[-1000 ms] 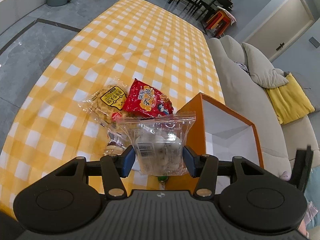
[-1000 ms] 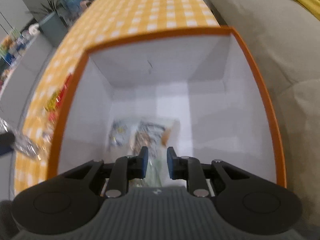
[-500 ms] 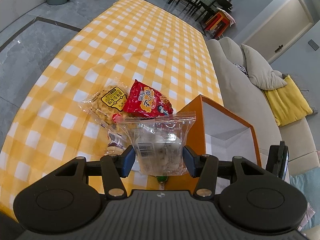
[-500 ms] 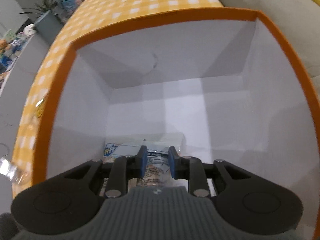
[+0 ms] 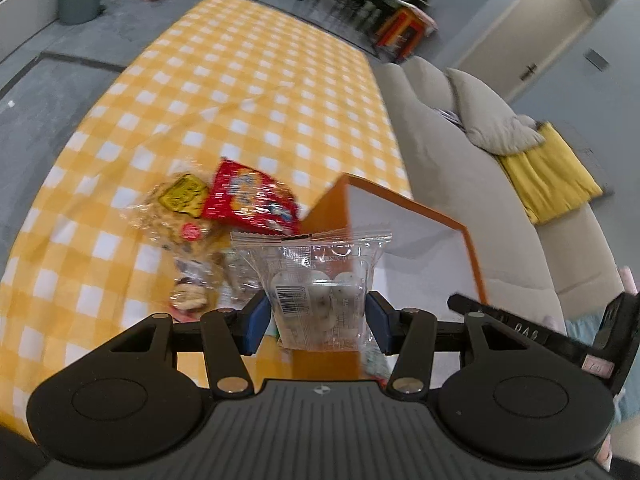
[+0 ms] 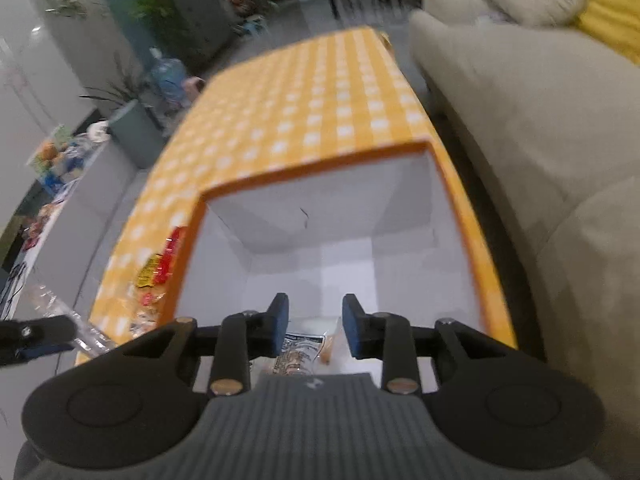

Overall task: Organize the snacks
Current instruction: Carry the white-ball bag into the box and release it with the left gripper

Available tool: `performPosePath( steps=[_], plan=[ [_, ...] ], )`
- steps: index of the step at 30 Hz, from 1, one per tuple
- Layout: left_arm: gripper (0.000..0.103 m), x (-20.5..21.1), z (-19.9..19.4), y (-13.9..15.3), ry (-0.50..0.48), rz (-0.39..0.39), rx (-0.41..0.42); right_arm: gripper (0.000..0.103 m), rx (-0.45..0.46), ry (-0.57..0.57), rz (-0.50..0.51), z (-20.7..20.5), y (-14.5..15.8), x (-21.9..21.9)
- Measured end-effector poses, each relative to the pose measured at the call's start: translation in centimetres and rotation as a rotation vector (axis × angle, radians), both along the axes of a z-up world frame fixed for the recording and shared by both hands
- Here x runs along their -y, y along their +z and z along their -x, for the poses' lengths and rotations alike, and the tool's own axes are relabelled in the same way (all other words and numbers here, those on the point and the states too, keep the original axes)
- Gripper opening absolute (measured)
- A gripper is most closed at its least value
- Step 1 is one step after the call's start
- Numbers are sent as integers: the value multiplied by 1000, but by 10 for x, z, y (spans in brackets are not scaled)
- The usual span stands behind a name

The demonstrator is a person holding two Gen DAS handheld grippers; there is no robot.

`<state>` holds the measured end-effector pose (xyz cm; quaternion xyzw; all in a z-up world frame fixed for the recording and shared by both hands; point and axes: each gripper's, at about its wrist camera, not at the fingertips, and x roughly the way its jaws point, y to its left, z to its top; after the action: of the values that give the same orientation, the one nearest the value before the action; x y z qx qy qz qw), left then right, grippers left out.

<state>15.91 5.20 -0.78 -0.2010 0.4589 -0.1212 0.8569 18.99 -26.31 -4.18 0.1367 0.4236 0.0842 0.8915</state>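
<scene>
Pads of the left gripper (image 5: pixel 316 316) pinch a clear snack bag (image 5: pixel 316 284) beside the orange box (image 5: pixel 404 236); that slick film could slip out short of the rim. The right gripper (image 6: pixel 316 326) has just been opening, empty, above a packet (image 6: pixel 300 354) inside; its rise could clip the incoming bag.

Yellow-checked table (image 5: pixel 248 80) with orange box (image 5: pixel 328 216), red snack bag (image 5: pixel 248 200) and clear biscuit packet (image 5: pixel 176 208) beside it.

Both wrist views close, angled down – share orange box (image 5: pixel 404 236) (image 6: pixel 320 168), checked tablecloth (image 5: pixel 240 80) (image 6: pixel 304 104).
</scene>
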Motion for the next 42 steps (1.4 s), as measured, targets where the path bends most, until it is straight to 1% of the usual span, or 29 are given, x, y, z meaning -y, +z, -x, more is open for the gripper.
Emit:
performPosePath(
  steps=[3, 5, 8, 12, 13, 15, 17, 18, 19, 20, 22, 23, 26, 27, 32, 34, 35, 36, 38, 42],
  plan=[
    [59, 23, 4, 11, -48, 6, 3, 31, 51, 35, -7, 10, 17, 12],
    [59, 45, 3, 17, -87, -29, 14, 32, 75, 39, -16, 17, 28, 22],
    [59, 76, 1, 20, -131, -67, 8, 32, 110, 29, -53, 25, 37, 39],
    [59, 119, -1, 13, -218, -112, -18, 32, 144, 0, -109, 35, 43, 65],
    [59, 131, -4, 9, -242, -120, -37, 33, 150, -15, -128, 39, 46, 74],
    [59, 153, -10, -5, -277, -114, -110, 33, 152, -40, -160, 43, 46, 87],
    [58, 172, -21, -25, -314, -70, -230, 34, 154, -61, -183, 44, 44, 95],
    [58, 180, -25, -34, -339, -58, -269, 34, 155, -65, -193, 45, 43, 99],
    [58, 189, -28, -44, -361, -62, -305, 35, 160, -65, -198, 46, 41, 101],
    [58, 198, -31, -53, -369, -86, -342, 36, 165, -65, -203, 47, 41, 104],
    [58, 213, -36, -70, -388, -152, -385, 37, 162, -75, -225, 46, 38, 108],
    [58, 218, -39, -78, -397, -166, -404, 37, 161, -77, -236, 46, 38, 109],
    [58, 220, -47, -100, -379, -134, -495, 37, 158, -42, -242, 43, 37, 110],
    [58, 219, -50, -104, -369, -129, -505, 37, 153, -22, -238, 43, 37, 110],
    [59, 221, -52, -116, -332, -130, -508, 39, 126, 46, -218, 43, 31, 113],
    [60, 226, -48, -115, -346, -140, -483, 42, 91, 69, -196, 42, 28, 111],
    [64, 227, -47, -115, -351, -150, -471, 44, 73, 76, -173, 43, 27, 111],
    [68, 228, -45, -113, -354, -168, -456, 45, 59, 81, -142, 44, 27, 109],
    [70, 230, -40, -110, -356, -193, -426, 45, 37, 89, -102, 46, 28, 106],
    [73, 227, -31, -95, -351, -221, -378, 48, 7, 102, -68, 47, 28, 103]
  ],
)
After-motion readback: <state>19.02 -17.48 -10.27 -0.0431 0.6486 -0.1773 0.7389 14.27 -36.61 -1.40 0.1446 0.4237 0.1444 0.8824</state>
